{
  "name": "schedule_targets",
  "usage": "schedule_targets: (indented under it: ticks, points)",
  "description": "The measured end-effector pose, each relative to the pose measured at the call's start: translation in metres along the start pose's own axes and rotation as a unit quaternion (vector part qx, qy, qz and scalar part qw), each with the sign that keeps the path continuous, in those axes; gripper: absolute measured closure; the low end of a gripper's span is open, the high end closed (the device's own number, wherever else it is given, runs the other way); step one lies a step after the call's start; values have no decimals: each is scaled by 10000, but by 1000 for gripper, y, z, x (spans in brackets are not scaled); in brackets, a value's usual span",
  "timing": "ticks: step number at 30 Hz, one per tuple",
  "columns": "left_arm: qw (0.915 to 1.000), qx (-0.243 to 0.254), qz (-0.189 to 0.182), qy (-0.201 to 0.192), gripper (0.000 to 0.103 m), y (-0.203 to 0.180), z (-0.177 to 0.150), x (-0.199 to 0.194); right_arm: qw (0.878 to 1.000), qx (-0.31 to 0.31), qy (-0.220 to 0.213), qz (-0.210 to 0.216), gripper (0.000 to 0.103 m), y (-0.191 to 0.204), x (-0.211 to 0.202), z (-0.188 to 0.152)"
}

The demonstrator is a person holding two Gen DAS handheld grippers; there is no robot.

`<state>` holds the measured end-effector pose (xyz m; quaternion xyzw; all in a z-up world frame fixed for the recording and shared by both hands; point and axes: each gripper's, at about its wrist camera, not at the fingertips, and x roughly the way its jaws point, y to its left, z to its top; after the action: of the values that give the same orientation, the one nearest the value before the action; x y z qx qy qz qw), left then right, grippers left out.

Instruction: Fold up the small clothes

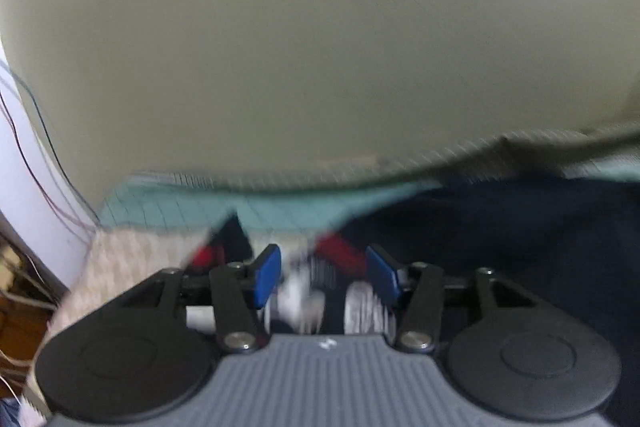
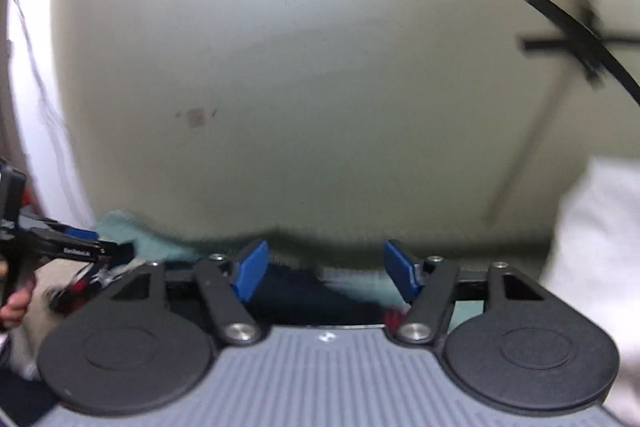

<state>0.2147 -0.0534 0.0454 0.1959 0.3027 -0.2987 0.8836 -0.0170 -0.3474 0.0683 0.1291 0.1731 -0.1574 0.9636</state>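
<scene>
Close in, the left gripper (image 1: 327,277) has its blue pads spread around a bunched red, white and dark garment (image 1: 320,291), not pinched on it. The right gripper (image 2: 325,273) is spread wide too, with dark cloth (image 2: 288,291) just beyond its tips. Both cloths lie on a teal mat (image 1: 168,211); the wall (image 1: 280,67) rises behind. The left looks nearer its grab.

Place: a home room is suggested
Wall: cream wall (image 1: 280,47), stained, is seen
Wires: loose wires (image 1: 36,147) are seen at left
Surface: teal gridded mat (image 1: 280,211) is laid
</scene>
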Motion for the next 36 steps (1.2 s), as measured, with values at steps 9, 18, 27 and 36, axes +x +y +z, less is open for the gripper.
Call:
schedule_targets:
  ticks: [9,18,27,36]
  points:
    - [9914,-638,-1085,-370,12,54,-112,-123,9836,1108,651,1267,29,-19,-142,-123]
    - [9903,-407,-1319,-184,3,48,-169,-168,9784,325,971,1795,17,31,-194,-151]
    - [9798,-550,-1870,439,66,24,-177,-120,9712,-57,1557,1801,103,63,-144,-153]
    - [9518,-941,-2783,-880,90,56,-149,-256,9447,1400,480,2925,102,44,-223,-99]
